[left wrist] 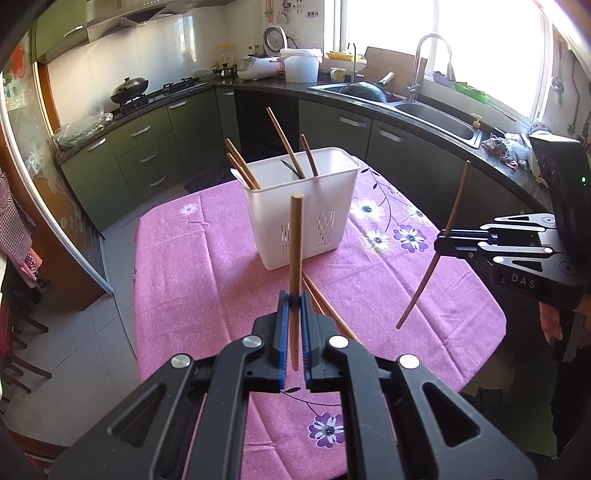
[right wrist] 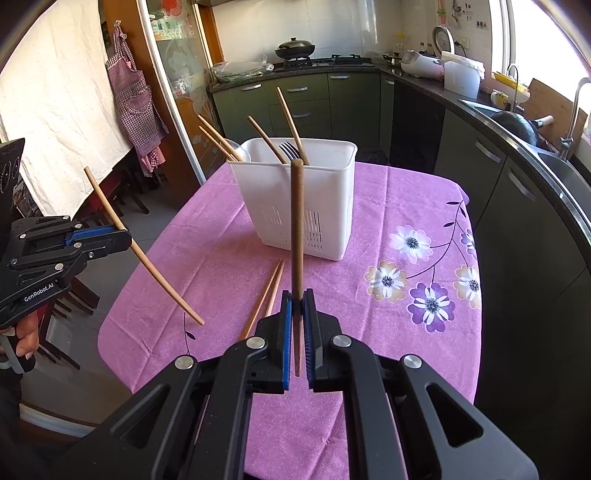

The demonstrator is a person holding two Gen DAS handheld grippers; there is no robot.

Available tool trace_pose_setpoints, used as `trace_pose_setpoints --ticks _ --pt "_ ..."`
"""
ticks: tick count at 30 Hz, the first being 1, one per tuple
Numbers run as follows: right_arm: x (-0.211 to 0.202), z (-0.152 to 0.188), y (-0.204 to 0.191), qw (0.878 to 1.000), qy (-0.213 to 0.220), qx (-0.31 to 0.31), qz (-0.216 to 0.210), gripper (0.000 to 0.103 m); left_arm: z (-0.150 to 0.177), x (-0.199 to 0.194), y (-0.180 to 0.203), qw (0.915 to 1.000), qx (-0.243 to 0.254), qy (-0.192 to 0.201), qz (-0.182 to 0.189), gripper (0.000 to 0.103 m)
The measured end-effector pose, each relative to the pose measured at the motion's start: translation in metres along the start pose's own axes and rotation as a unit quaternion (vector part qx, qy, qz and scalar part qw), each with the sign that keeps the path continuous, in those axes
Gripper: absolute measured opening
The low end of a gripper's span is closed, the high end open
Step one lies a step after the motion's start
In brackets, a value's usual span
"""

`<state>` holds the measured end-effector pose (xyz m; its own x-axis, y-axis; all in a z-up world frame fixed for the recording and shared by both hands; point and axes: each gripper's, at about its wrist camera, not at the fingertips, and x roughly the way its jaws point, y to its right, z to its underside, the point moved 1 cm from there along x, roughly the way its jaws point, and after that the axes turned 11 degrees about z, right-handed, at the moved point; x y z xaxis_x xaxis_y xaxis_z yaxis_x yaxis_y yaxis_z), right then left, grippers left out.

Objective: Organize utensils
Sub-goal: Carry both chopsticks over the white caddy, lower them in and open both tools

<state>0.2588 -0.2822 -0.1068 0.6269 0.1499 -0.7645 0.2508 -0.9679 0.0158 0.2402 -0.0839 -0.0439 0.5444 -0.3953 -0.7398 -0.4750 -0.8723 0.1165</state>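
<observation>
Left gripper (left wrist: 293, 300) clamped on 1 upright chopstick (left wrist: 295, 236), right gripper (right wrist: 297, 300) likewise — another chopstick (right wrist: 297, 221), both above pink tablecloth (left wrist: 207, 280)

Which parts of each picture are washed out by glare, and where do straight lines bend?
Left wrist view: the window is blown out white, and the counter edge curves. Right wrist view: glare sits at the top-right window, the door frame bows, and the white utensil caddy stays sharp.

Bright window (left wrist: 480, 44) glare, fisheye-warped edges
</observation>
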Motion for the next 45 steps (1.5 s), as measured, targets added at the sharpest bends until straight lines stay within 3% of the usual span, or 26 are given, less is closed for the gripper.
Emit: trace_pose_setpoints --ticks 9,21,29,33,39,45 --pt "-0.021 -0.031 -0.003 1.000 0.027 -0.004 -0.006 0.007 -0.029 -0.012 0.010 0.9997 0.014 0.015 0.010 0.006" --pt "-0.074 -0.121 0.015 0.994 0.101 0.028 -0.017 0.007 -0.116 -0.074 0.024 0.9934 0.032 0.110 0.008 0.006" --pt "-0.069 -0.176 0.029 0.990 0.131 0.052 -0.004 0.007 -0.168 -0.063 0.010 0.9881 0.022 0.151 -0.016 0.006" --pt "-0.040 -0.188 0.031 0.992 0.116 0.053 0.002 0.007 -0.175 -0.034 -0.001 0.9900 0.011 0.139 -0.020 0.006" --pt "0.020 -0.174 0.022 0.997 0.063 0.037 0.005 0.007 -0.164 0.017 -0.018 0.9961 -0.009 0.086 -0.017 0.006" --pt "0.046 -0.163 0.016 0.999 0.034 0.030 -0.001 0.009 -0.153 0.032 -0.025 0.9979 -0.021 0.060 -0.012 0.009"
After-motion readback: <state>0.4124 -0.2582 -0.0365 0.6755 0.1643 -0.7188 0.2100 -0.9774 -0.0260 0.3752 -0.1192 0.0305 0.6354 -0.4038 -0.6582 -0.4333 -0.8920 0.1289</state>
